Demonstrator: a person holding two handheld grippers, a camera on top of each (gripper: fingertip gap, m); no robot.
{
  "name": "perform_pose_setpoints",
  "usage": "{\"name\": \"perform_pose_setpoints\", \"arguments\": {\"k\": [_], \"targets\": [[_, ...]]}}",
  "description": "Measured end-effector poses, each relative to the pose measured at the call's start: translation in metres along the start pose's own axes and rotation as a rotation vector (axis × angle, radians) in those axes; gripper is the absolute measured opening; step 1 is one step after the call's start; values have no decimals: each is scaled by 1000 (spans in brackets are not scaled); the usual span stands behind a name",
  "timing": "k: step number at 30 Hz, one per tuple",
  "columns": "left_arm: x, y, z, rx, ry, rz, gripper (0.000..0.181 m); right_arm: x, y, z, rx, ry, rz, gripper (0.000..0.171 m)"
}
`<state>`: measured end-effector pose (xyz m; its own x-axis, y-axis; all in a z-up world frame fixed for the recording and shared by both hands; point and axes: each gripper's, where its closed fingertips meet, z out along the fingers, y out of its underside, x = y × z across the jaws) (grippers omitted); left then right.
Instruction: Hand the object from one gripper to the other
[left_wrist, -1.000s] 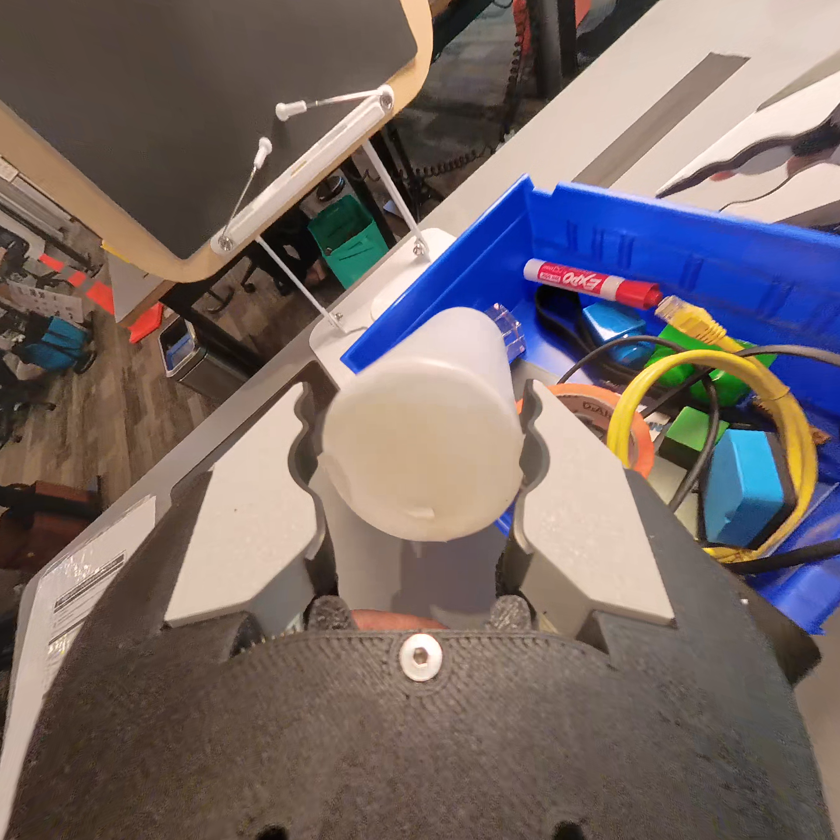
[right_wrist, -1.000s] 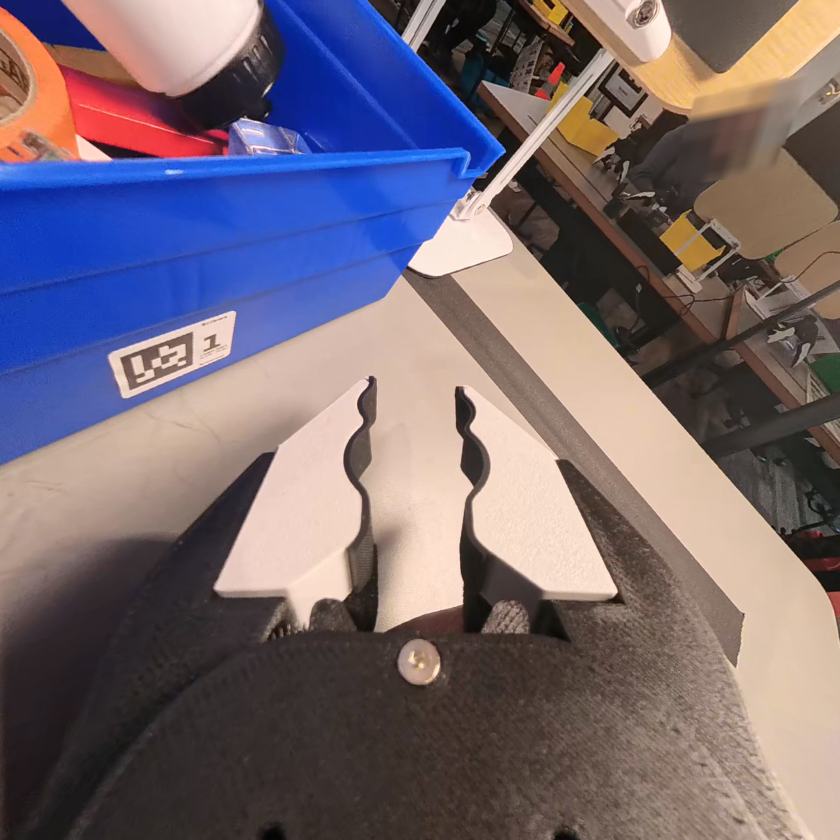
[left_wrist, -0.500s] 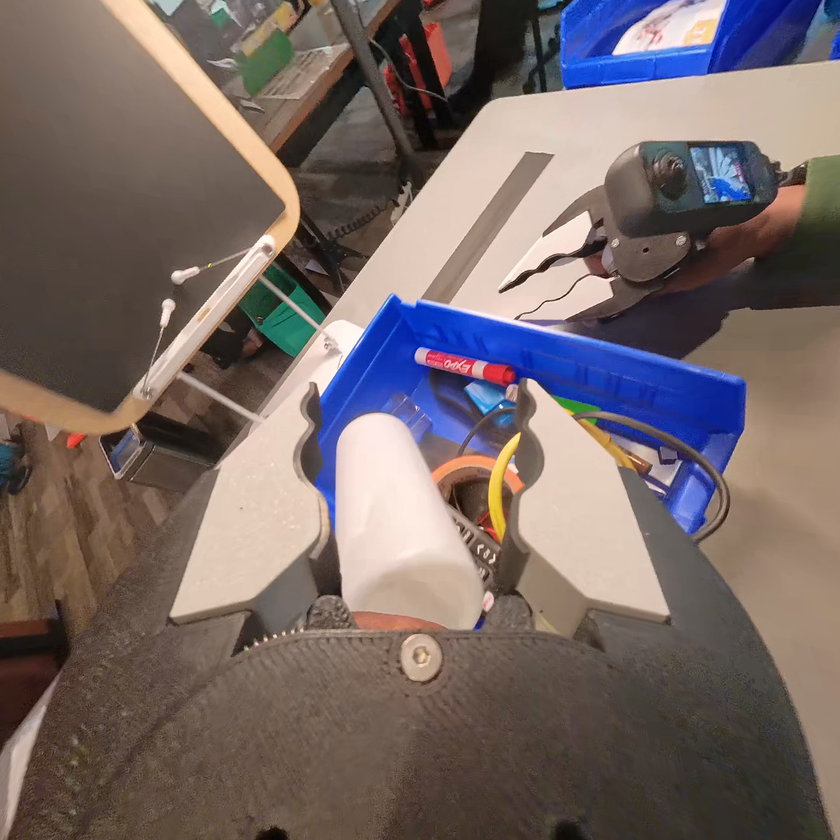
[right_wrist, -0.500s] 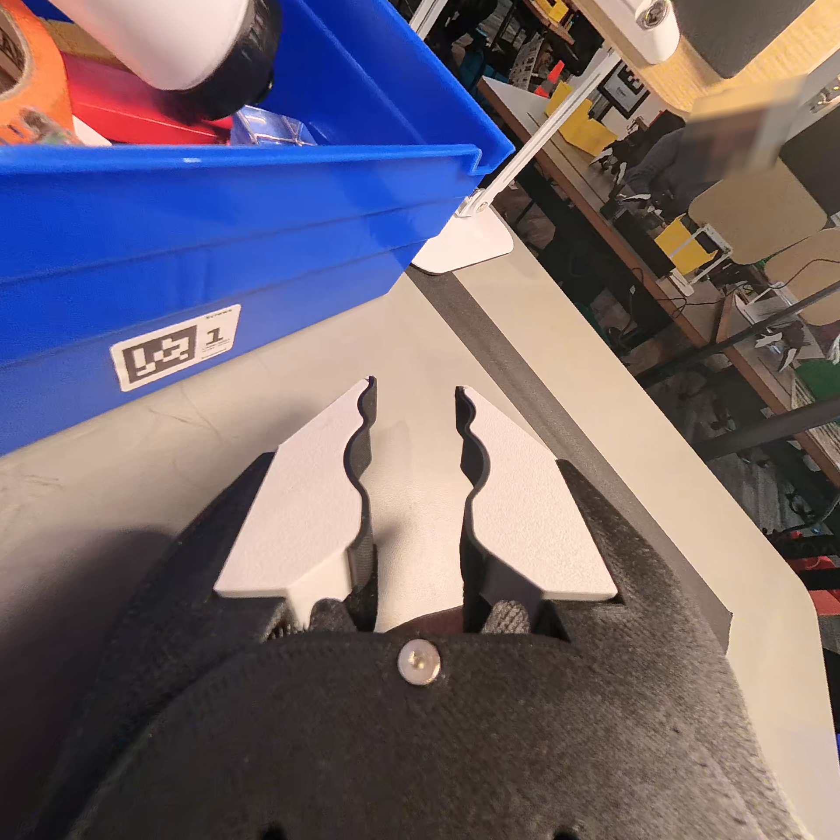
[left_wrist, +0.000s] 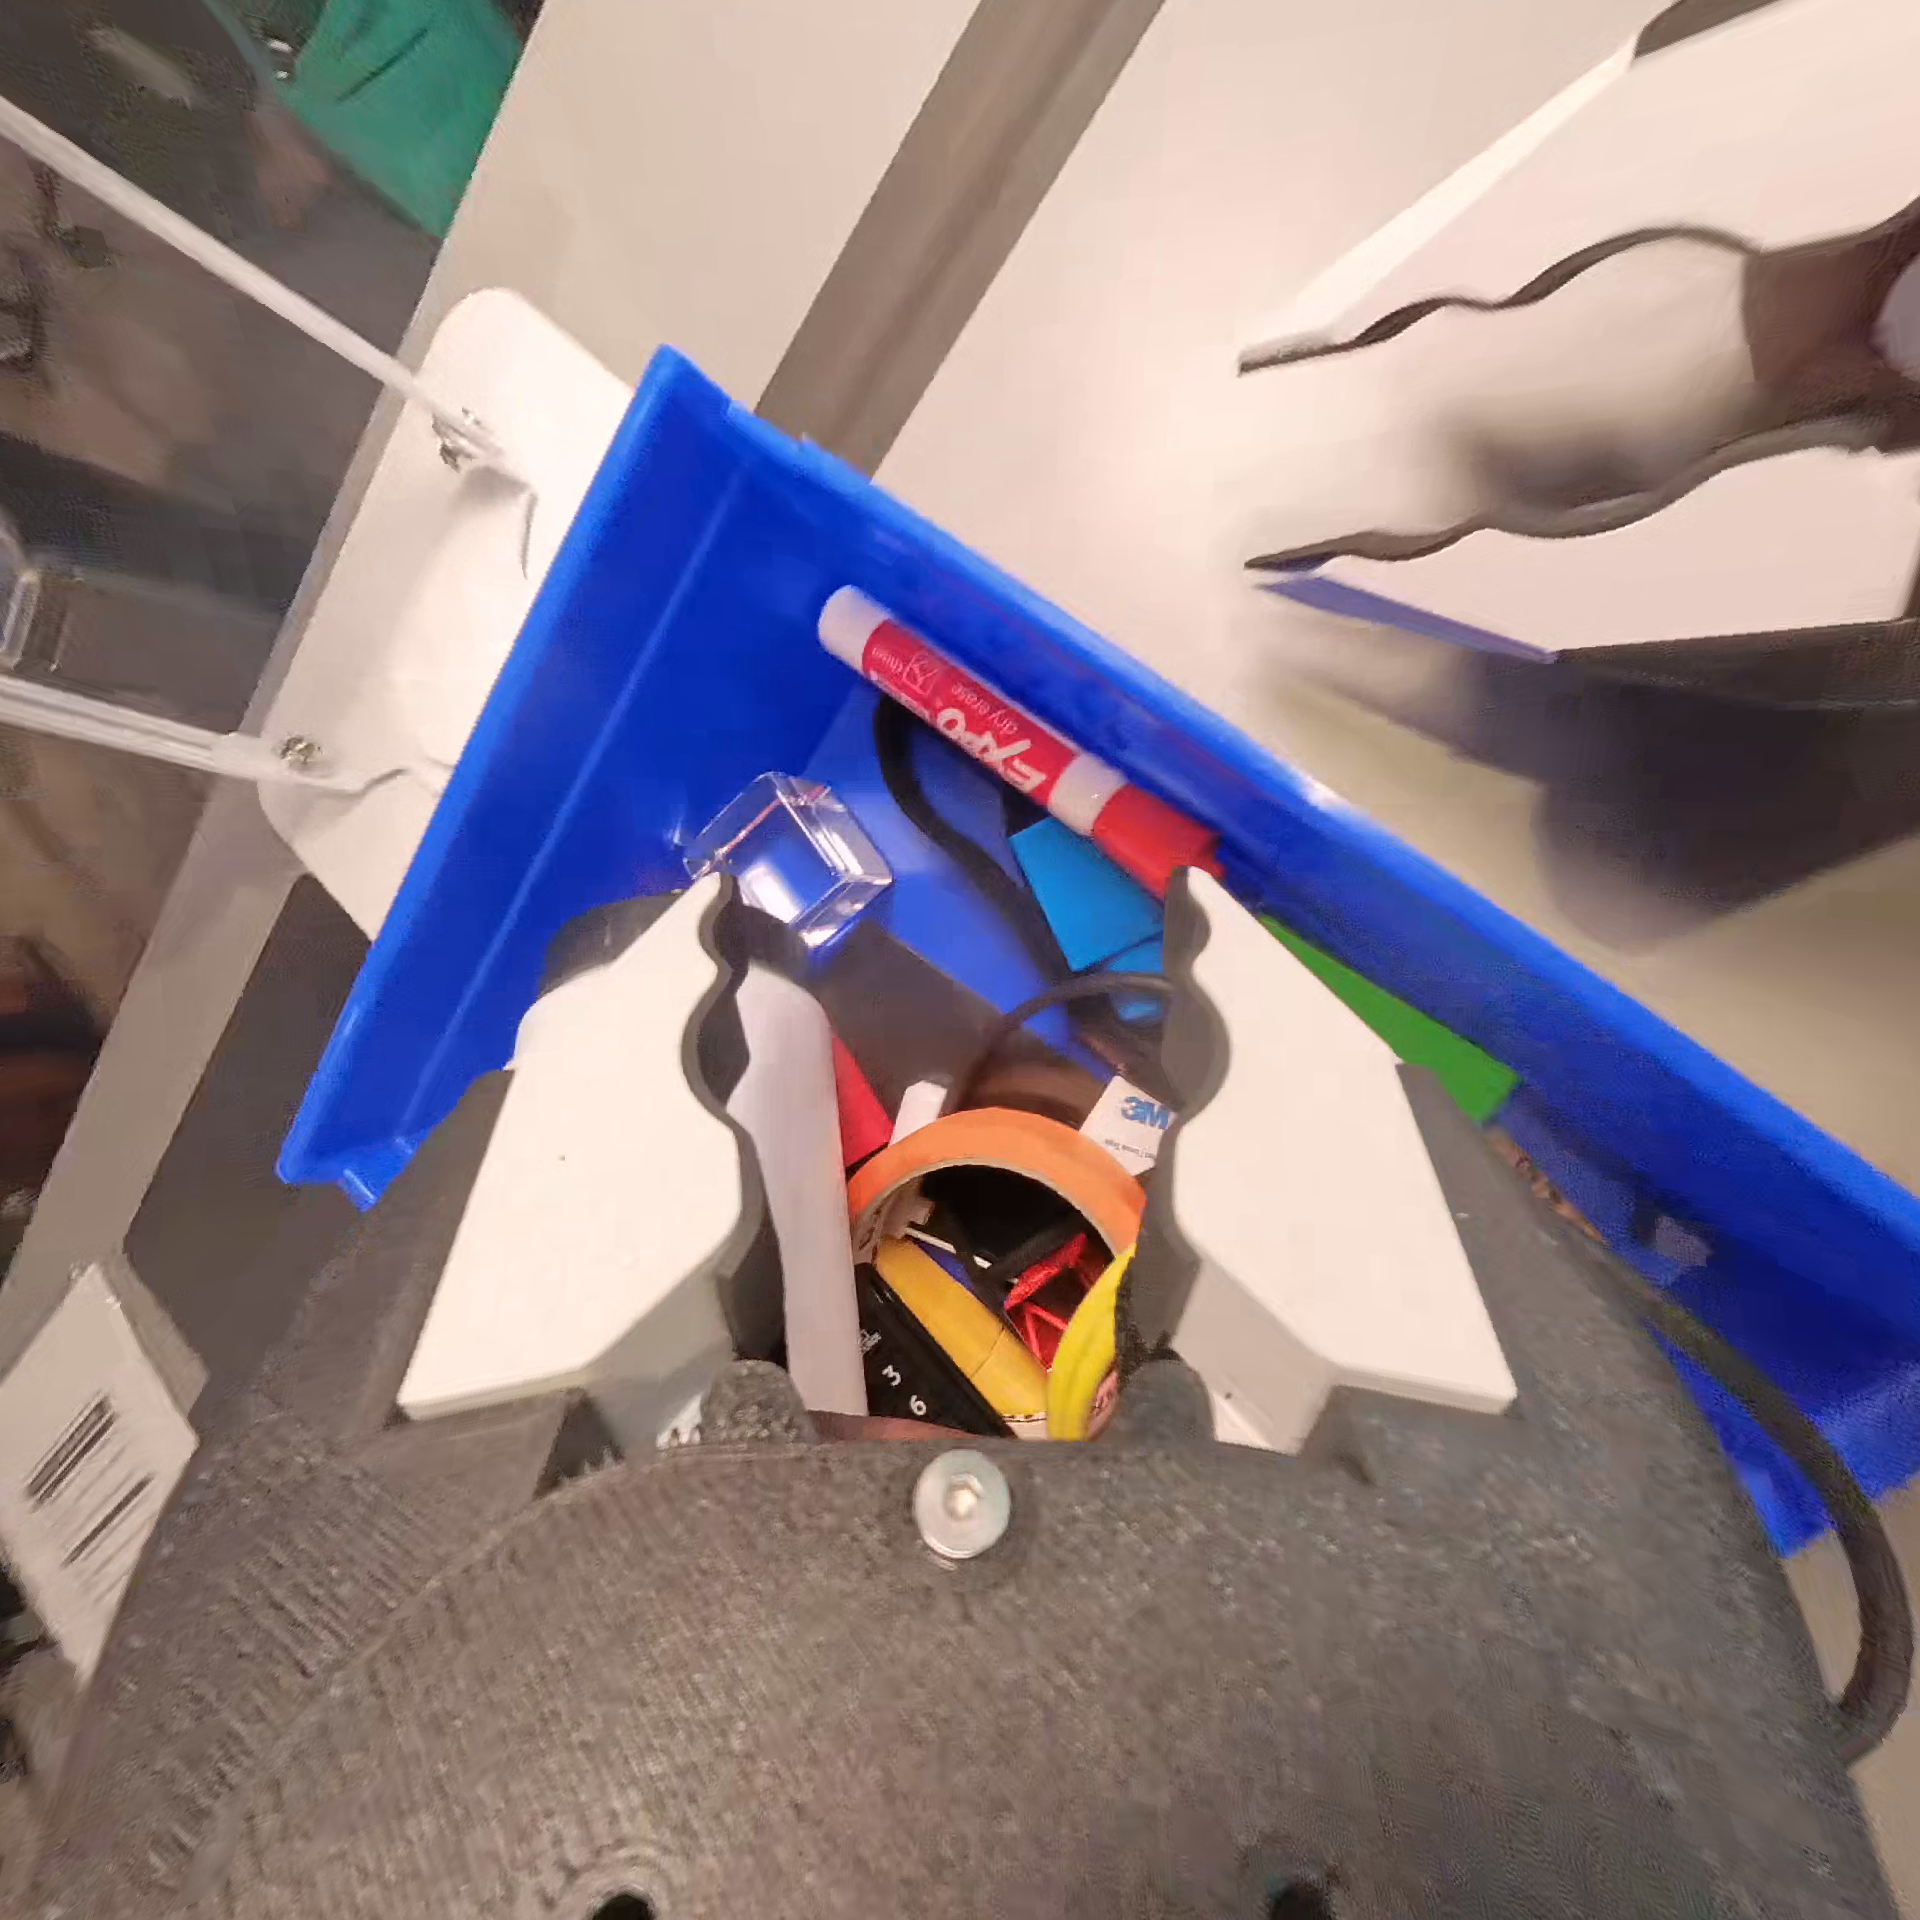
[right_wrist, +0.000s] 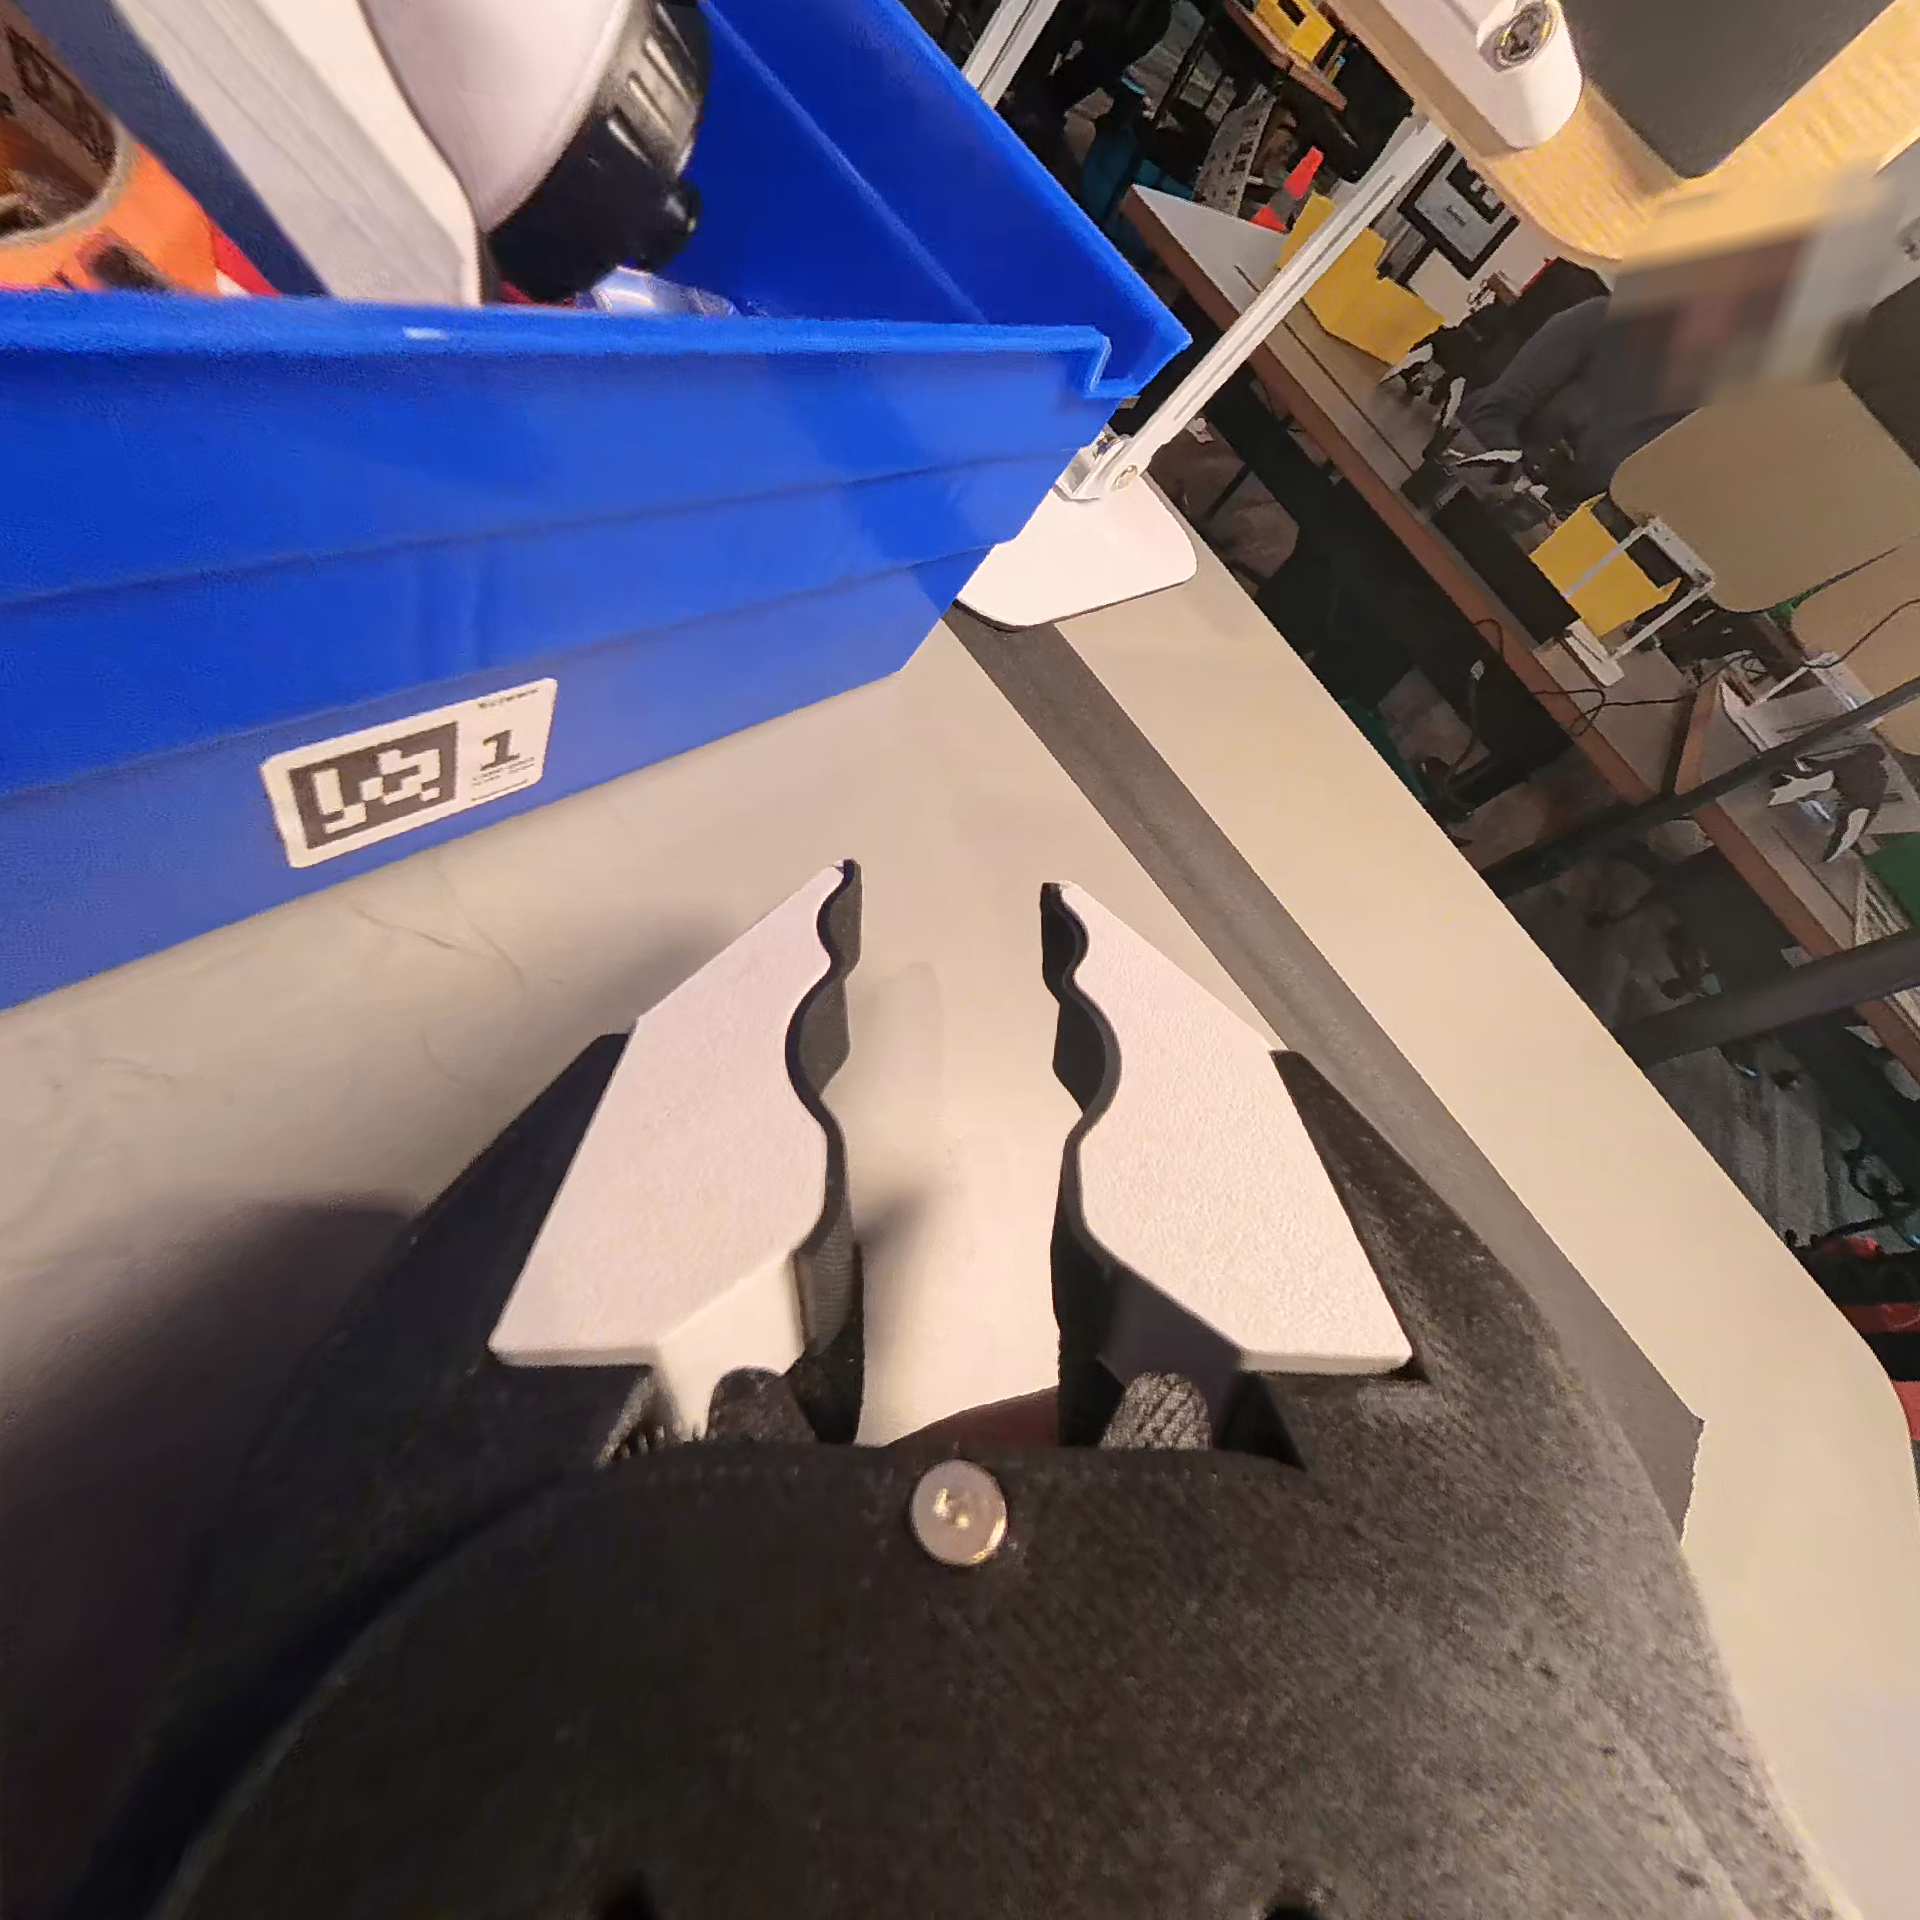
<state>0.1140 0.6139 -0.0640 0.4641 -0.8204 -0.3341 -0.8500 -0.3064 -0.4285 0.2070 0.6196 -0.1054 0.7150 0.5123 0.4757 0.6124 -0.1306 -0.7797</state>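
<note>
Dropped into the blue plastic bin (left_wrist: 644, 665), the wide-open left gripper (left_wrist: 951, 883) straddles the white cylindrical bottle (left_wrist: 800, 1174), lengthwise against its left finger, unclamped; the half-open, empty right gripper (right_wrist: 948, 883) waits outside.

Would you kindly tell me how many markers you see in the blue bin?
1: a red marker lies along the bin's far wall, beside the clear box. Clutter may hide others.

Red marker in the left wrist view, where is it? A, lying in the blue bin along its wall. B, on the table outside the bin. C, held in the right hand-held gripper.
A: the red marker lies inside the blue bin, along its far wall.
</note>
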Motion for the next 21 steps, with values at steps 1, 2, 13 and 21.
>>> {"name": "perform_pose_setpoints", "arguments": {"k": [1, 2, 13, 21], "targets": [[2, 3, 2, -19, -5, 6, 82, -1, 0, 0, 0, -3, -4, 36], [6, 6, 5, -46, 5, 8, 82, -1, 0, 0, -1, -5, -7, 36], [15, 29, 31, -286, 89, -22, 74, -6, 5, -8, -20, -15, -11, 36], [26, 37, 35, -330, 167, -61, 70, -11, 9, -15, -41, -10, -39, 36]]}}
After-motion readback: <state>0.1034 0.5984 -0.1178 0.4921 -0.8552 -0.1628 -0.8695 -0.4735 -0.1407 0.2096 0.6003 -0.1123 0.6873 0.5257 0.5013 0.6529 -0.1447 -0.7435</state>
